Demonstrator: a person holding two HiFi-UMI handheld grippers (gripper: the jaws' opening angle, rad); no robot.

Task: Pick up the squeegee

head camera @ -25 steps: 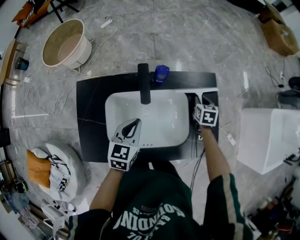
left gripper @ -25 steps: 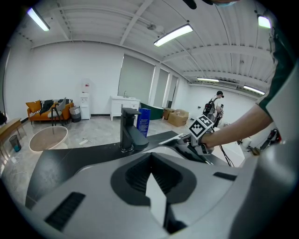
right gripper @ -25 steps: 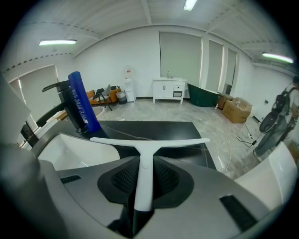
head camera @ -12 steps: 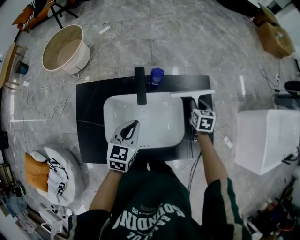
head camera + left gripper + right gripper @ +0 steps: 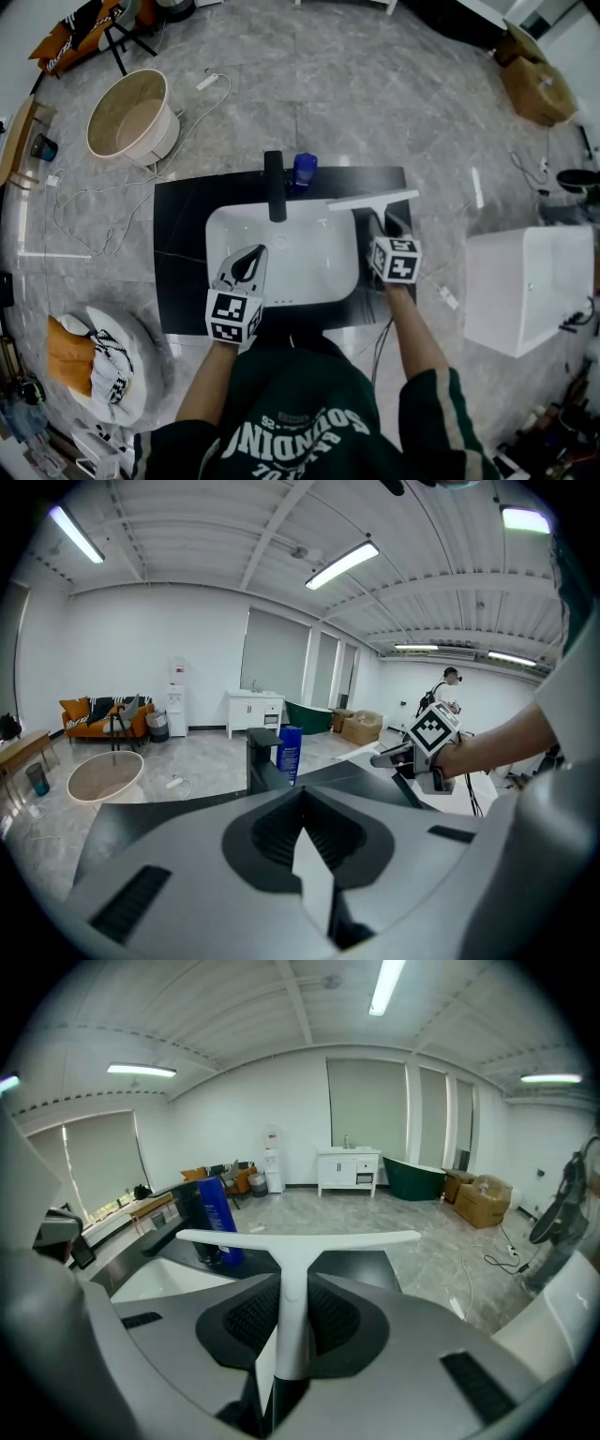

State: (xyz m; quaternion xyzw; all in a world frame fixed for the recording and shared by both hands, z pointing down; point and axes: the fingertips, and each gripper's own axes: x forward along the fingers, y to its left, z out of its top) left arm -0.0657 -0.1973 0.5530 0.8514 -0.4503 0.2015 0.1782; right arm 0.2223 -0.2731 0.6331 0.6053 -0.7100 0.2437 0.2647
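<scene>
Right hand-held gripper (image 5: 379,223), clamped on the squeegee (image 5: 372,200), has lifted it clear; left hand-held gripper (image 5: 250,259) closed, empty.

Bright ceiling strips (image 5: 342,562) overhead; fisheye-warped edges, perhaps slightly soft.

Kind of place: big open test hall or showroom for bathroom fittings
Floor: grey marble-look tiles (image 5: 375,84) spreading wide on all sides, loose cables (image 5: 208,82) trailing over them
Centrepiece: free-standing table (image 5: 183,281) with a black top, white basin (image 5: 300,272) sunk into it, black tap (image 5: 274,183) at the back edge
Bath goods: dark green bathtub (image 5: 306,708) and white vanity cabinet (image 5: 253,709) by the far wall, round beige tub (image 5: 129,111) on the floor
Ceiling: white, beamed, fitted with long strip lights (image 5: 340,563)
Odds and ends: orange sofa (image 5: 89,712), water dispenser (image 5: 176,700), cardboard boxes (image 5: 536,64) at the edges
</scene>
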